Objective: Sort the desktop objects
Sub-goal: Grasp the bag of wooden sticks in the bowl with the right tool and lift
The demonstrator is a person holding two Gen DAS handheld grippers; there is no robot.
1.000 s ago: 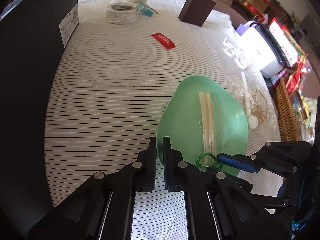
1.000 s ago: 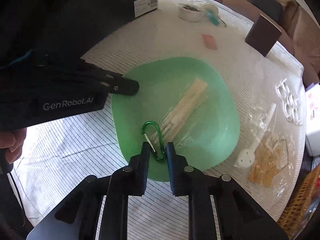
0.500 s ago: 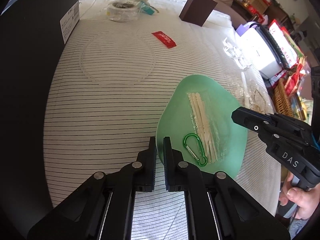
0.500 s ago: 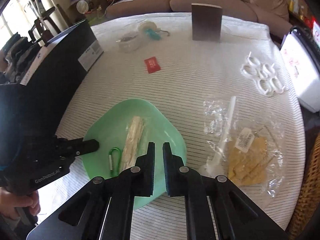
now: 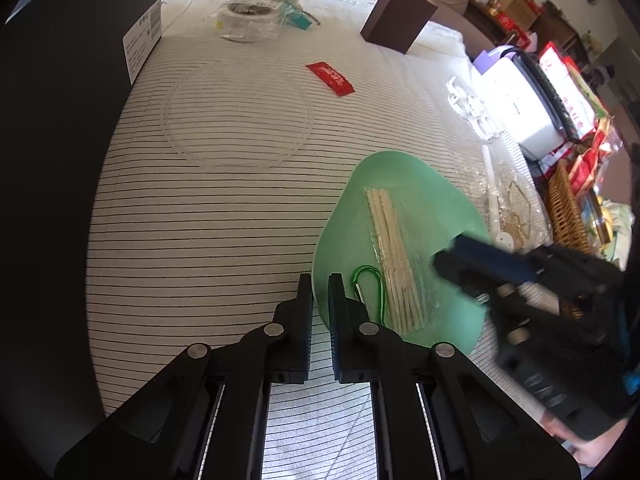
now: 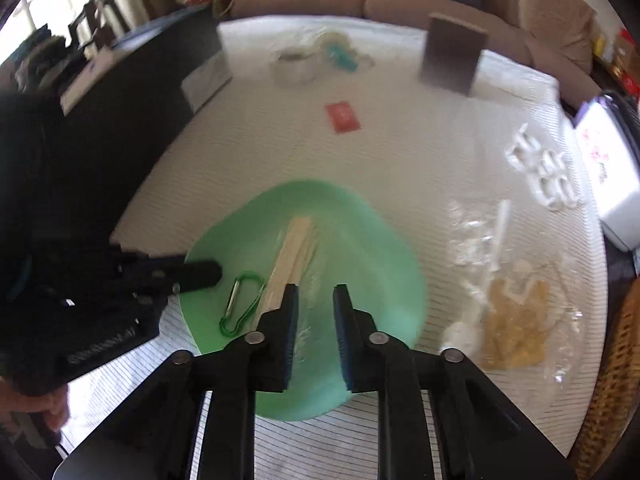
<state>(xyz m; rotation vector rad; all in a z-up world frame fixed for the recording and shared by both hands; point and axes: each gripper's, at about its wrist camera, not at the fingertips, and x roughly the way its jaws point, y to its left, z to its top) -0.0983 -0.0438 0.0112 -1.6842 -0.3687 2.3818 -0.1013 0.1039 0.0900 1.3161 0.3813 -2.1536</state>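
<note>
Sorting partly done, by the look of it. Green plate (image 5: 404,200) holds two items: green carabiner (image 5: 370,290) at its near-left, and a wrapped bundle of wooden sticks (image 5: 394,256) just beside it, running near to far.

Still loose on the striped tablecloth (image 5: 208,216):
- red sachet (image 5: 330,78), far centre
- bagged tape roll (image 5: 246,20), far left
- white plastic rings (image 6: 544,176), far right
- clear bag with a white spoon (image 6: 498,236) and yellowish contents, right of plate

Left gripper (image 5: 320,308): jaws narrow, nearly together, pinching the plate's near-left rim. Right gripper (image 6: 314,312): jaws have just been opening, part-wide, nothing between them, hovering over the plate's near side.

Writing: white label on the black box (image 5: 142,46), far left, too small to read. Sachet print illegible. White box at far right shows red marks, unreadable.
</note>
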